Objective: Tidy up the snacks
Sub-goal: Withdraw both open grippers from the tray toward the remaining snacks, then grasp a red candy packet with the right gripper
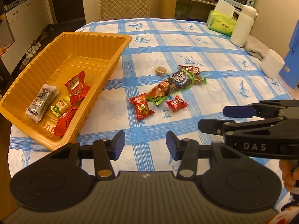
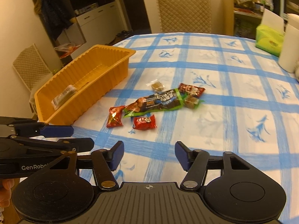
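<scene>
An orange plastic tray (image 1: 97,35) (image 2: 112,48) sits on the left of the checked tablecloth. It holds a silver packet (image 1: 42,100), red packets (image 1: 76,89) and a yellow-green candy (image 1: 60,107). Loose snacks lie mid-table: a long dark bag with green edges (image 1: 172,85) (image 2: 158,100), two red candies (image 1: 141,107) (image 1: 176,103), a brown cube (image 1: 160,70) and a dark red packet (image 1: 189,68). My left gripper (image 1: 145,141) (image 2: 82,137) is open and empty, short of the red candies. My right gripper (image 2: 149,153) (image 1: 212,118) is open and empty, just to the right of the left one.
At the far right stand a green tissue box (image 1: 221,21), a white flask (image 1: 243,26), a grey cloth (image 1: 255,48), a white cup (image 1: 271,63) and a blue object (image 1: 293,56). A quilted chair (image 1: 124,0) stands behind the table.
</scene>
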